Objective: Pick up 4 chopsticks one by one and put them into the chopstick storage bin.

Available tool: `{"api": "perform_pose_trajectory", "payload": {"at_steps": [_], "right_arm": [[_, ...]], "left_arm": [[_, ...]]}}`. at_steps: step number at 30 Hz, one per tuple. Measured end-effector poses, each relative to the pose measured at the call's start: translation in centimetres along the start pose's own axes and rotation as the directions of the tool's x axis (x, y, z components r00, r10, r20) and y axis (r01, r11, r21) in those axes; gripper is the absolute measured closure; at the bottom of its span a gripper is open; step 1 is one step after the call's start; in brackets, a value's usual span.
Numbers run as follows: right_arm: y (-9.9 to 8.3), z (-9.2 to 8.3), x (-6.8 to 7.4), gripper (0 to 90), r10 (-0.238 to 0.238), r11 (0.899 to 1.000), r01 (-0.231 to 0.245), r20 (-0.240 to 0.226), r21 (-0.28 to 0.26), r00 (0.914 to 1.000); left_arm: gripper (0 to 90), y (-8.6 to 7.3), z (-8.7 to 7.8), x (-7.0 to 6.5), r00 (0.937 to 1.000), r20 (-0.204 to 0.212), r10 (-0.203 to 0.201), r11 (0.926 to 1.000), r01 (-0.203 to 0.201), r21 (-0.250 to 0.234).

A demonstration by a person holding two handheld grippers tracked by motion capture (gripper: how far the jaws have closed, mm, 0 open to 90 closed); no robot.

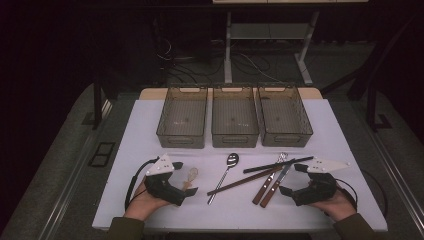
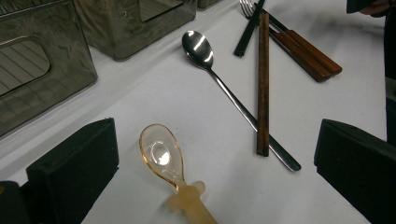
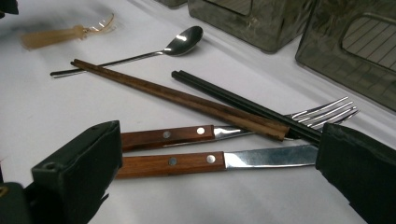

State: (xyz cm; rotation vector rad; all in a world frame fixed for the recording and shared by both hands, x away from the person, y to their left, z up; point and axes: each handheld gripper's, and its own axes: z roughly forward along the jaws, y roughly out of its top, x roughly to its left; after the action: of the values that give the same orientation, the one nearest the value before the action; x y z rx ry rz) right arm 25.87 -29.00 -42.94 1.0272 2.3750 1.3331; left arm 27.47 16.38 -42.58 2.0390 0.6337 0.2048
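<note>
Left hand-held gripper [image 1: 184,178]: rests on the white desk [image 1: 150,120] at the near left, jaws spread wide, nothing pinched.
Amber spoon [image 2: 161,154]: lies between those spread jaws, bowl pointing away, touching neither jaw.
Steel spoon [image 1: 226,172]: lies near the desk's middle, its handle crossed by the brown chopsticks [image 1: 240,182].
Black chopsticks [image 1: 277,164]: lie across the fork [image 1: 270,177], just behind the brown pair.
Knife [image 3: 219,161]: wooden-handled, lies beside the fork, spanning the gap between the right jaws.
Right hand-held gripper [image 1: 290,179]: rests at the near right, jaws spread, gripping nothing.
Three bins [image 1: 234,120]: stand side by side at the far edge.
</note>
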Motion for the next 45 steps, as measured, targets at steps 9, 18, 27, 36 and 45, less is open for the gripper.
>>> {"api": "perform_pose_trajectory", "payload": {"at_steps": [9,18,27,36,45], "right_arm": [[0.4,0.1,0.0,0.8,-0.008,1.000,0.008,-0.022,0.013,0.9997],[1.2,0.2,-0.2,2.5,-0.026,0.999,0.027,-0.026,0.030,0.9993],[1.8,0.7,-0.3,2.4,-0.033,0.999,0.033,-0.026,0.028,0.9991],[2.5,0.8,-0.3,2.4,-0.042,0.999,0.042,-0.008,-0.010,0.9991],[3.4,1.9,-0.2,2.4,-0.053,0.999,0.053,-0.031,0.004,0.9981]], "left_arm": [[0.0,0.0,0.1,0.0,1.0000,0.007,-0.006,1.0000,0.006,-0.002],[0.0,0.0,0.3,0.0,0.9999,0.012,-0.001,1.0000,0.001,0.004],[0.0,0.1,0.4,0.0,0.9999,0.013,-0.002,1.0000,0.002,0.003],[0.0,0.0,0.4,0.0,0.9999,0.012,-0.007,1.0000,0.007,0.003],[0.0,0.1,0.4,0.0,0.9998,0.018,-0.006,1.0000,0.006,0.003]]}}
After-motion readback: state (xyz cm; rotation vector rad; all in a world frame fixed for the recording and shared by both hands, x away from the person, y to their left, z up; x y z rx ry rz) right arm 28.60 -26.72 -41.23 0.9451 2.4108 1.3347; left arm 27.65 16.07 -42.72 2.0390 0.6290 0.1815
